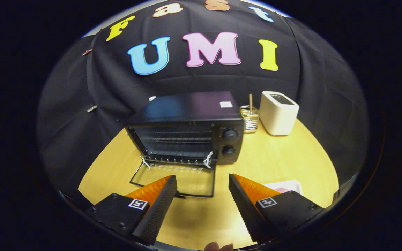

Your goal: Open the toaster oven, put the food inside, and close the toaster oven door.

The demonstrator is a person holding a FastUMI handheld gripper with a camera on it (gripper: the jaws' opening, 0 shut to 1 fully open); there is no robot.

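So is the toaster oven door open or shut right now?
Open: the toaster oven door lies folded down flat on the table, racks exposed. The gripper is open.

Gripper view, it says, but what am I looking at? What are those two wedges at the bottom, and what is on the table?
The camera rides on a hand-held gripper and looks forward along its two fingers, the wedges you see. A person carries it; no robot arm is involved. The fingers stand apart and hold nothing. Just beyond them, on a wooden table, sits a black toaster oven with its glass door folded down open and its racks bare. Beside the oven stand a small wire holder and a white toaster. A pale tray, partly hidden behind one finger, lies nearby; its contents are unclear.
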